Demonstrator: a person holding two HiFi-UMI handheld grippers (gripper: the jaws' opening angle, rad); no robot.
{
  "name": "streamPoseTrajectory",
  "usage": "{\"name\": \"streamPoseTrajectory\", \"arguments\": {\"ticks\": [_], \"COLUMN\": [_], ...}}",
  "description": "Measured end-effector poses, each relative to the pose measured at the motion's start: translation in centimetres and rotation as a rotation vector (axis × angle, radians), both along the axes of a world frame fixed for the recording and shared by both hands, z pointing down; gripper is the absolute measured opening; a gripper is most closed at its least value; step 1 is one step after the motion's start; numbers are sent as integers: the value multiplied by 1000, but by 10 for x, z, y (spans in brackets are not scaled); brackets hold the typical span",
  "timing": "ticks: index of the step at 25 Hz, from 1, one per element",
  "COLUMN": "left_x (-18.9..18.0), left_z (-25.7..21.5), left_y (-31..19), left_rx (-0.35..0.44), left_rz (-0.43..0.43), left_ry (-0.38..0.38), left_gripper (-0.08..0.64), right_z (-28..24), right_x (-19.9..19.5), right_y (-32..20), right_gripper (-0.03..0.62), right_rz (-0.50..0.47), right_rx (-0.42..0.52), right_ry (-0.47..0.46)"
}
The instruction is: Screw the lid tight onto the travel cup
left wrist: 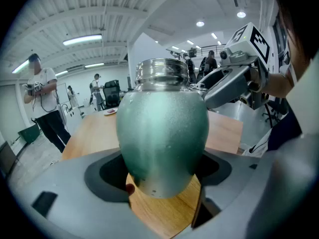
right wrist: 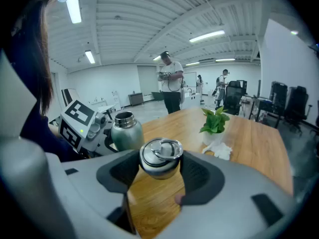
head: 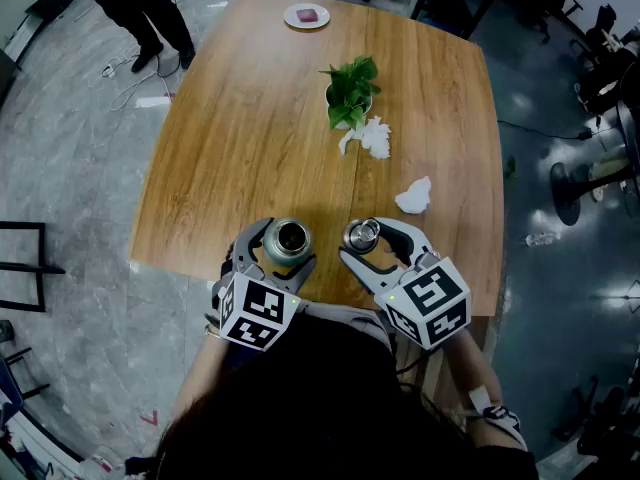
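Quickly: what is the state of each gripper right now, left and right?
Left gripper: closed on the travel cup, which has no lid on.
Right gripper: closed on the lid, held apart from the cup.

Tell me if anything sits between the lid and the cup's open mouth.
Nothing visible does. The lid, held in the right gripper, hangs beside the travel cup in the left gripper, only air between them.

- Your hair (head: 300, 408) fills the bottom of the head view, hiding most of your arms.
- The top edge cuts off the person (head: 140, 8) at upper left.
- What lies on the plate (head: 306, 16), top centre, is too small to tell.
- The travel cup (left wrist: 162, 138) blocks the centre of your left gripper view.
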State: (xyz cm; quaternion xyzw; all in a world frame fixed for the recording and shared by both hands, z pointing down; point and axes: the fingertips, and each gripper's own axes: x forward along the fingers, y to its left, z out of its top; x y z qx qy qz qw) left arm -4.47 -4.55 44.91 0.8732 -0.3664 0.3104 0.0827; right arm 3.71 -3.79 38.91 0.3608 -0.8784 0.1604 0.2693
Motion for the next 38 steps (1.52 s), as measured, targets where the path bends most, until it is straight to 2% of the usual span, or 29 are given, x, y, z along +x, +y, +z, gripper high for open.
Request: {"name": "streamPoseTrajectory", "arguments": {"ticks": [11,18,24,30,38], "left_x": [3,8,20,42,53], "left_z": [-3,0,12,15,13], "left_y": [-3,-2,3,9,12], "left_rx": [-10,-11,-1,50,77], "left_rz": [-14,6,106,221,270], "left_ry": [42,50,-33,-103,-123], "left_gripper": [391,391,391,391,391], "right_z": [-1,-30,-65,-57,-47], "right_x": [8,7,-11,-28,-33], "right_y": [-2,-7,10,23,24], "right_gripper": [270,270,270,270,270], "right_rz": [21,23,-122,-206,-220], "right_rx": [-2,26,73,63,26], "right_ry": [-26,-247,-356,-299,-283]}}
